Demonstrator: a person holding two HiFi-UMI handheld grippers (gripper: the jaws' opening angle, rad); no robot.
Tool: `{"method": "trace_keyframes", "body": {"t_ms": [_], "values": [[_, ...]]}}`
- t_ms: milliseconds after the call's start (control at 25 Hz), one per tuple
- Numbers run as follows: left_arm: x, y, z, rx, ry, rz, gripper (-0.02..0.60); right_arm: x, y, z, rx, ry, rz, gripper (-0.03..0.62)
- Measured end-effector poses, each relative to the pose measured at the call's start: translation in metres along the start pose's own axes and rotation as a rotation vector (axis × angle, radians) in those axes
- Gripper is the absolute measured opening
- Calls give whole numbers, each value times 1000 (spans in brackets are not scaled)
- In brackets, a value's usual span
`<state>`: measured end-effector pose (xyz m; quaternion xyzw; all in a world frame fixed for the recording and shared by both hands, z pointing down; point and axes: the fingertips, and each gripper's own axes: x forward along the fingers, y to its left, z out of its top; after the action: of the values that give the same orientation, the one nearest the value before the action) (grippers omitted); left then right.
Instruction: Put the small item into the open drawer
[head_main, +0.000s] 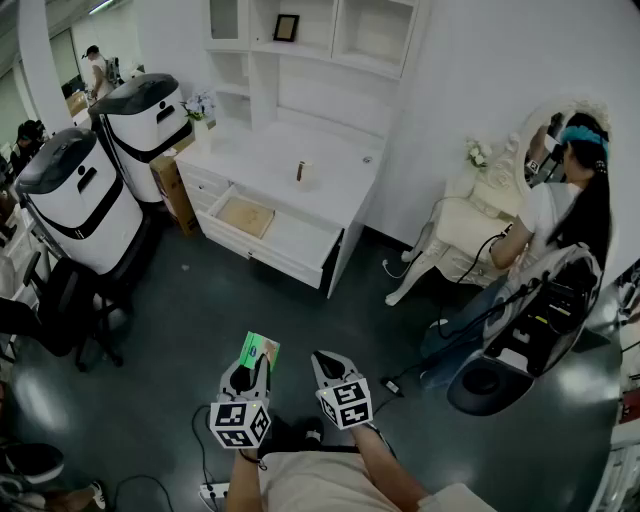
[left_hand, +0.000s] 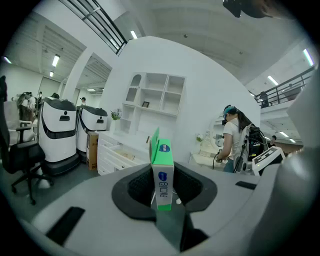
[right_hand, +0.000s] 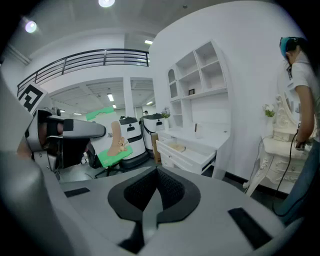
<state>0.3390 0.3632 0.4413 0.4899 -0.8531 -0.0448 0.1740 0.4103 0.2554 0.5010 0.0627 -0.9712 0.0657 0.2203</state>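
My left gripper is shut on a small green and white box, which stands on edge between the pads in the left gripper view. The box also shows at the left of the right gripper view. My right gripper hangs beside the left one, jaws closed together with nothing between them. Across the dark floor stands a white desk with its drawer pulled open; a flat tan item lies in the drawer's left part. The drawer is far ahead of both grippers.
Two large white and black machines stand left of the desk, with a cardboard box between. A small bottle stands on the desktop. A person sits at a vanity table on the right. Cables cross the floor; an office chair is at left.
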Motion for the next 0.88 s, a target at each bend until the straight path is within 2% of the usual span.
{"method": "trace_keyframes", "body": {"t_ms": [440, 600, 880], "values": [[5, -4, -3, 16, -4, 6, 104, 2, -6, -4, -3, 7, 21, 25], [1, -1, -5, 12, -6, 18, 104, 2, -10, -4, 79, -21, 29, 25], [13, 13, -11, -12, 8, 37, 104, 6, -21, -7, 131, -40, 44, 25]]}}
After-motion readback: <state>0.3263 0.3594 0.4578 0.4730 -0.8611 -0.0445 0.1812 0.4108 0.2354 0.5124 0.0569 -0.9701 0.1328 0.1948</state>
